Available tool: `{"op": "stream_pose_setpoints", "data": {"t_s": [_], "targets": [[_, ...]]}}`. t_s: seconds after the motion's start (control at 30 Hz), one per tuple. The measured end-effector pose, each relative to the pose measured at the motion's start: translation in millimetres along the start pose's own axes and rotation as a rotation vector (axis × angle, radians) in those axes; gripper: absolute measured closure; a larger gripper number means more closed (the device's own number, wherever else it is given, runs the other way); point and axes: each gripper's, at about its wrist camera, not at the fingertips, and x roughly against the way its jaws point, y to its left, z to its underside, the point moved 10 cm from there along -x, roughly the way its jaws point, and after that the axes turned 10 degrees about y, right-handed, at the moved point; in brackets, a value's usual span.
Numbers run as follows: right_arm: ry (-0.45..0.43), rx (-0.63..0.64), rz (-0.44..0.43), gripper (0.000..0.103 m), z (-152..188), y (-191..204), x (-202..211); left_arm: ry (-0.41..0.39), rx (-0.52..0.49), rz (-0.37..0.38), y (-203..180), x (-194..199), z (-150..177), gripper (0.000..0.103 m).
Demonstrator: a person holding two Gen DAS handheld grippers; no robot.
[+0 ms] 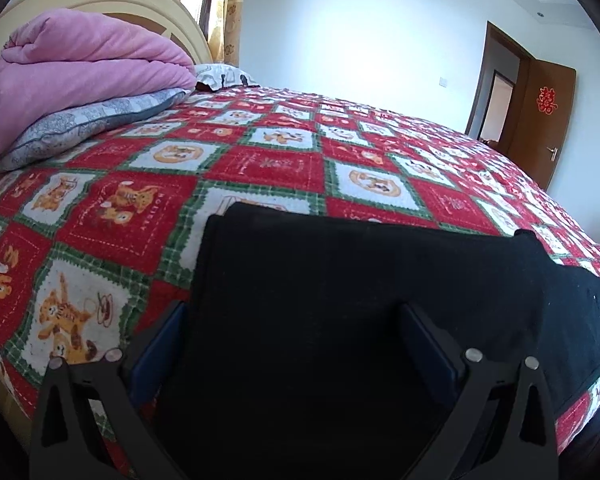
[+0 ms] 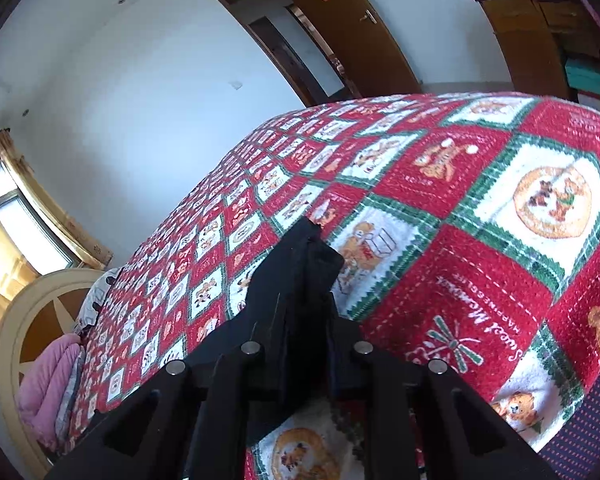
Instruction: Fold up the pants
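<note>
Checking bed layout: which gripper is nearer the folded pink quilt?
Left. The left gripper sits not far from the pink quilt; the right gripper sees it far off toward the headboard.

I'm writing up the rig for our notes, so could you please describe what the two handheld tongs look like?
Both look alike. The left tongs have matte black, angular finger arms with triangular cut-outs, round silver pins at the joints, and dark blue pads on the inner faces. The right tongs show the same black arms, cut-outs and silver pins. No cables, markings or sleeves are visible in either view.
</note>
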Motion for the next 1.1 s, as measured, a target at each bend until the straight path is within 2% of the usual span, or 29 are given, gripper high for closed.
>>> {"op": "stream_pose_setpoints", "data": {"t_s": [0.2, 0.33, 0.57, 0.8, 1.1], "targets": [[-0.079, 0.177, 0.048, 0.09, -2, 34, 15, -0.003, 0.008, -0.003, 0, -1, -1, 0.0], [-0.101, 0.275, 0.041, 0.09, 5, 61, 19, -0.003, 0.007, -0.002, 0, -1, -1, 0.0], [-0.092, 0.358, -0.002, 0.091, 18, 95, 20, -0.003, 0.007, -0.003, 0, 0, -1, 0.0], [-0.085, 0.498, -0.03, 0.091, 42, 138, 20, -0.003, 0.007, -0.003, 0, 0, -1, 0.0], [-0.04, 0.556, -0.082, 0.091, 70, 174, 9, -0.004, 0.008, -0.003, 0, 0, -1, 0.0]]}}
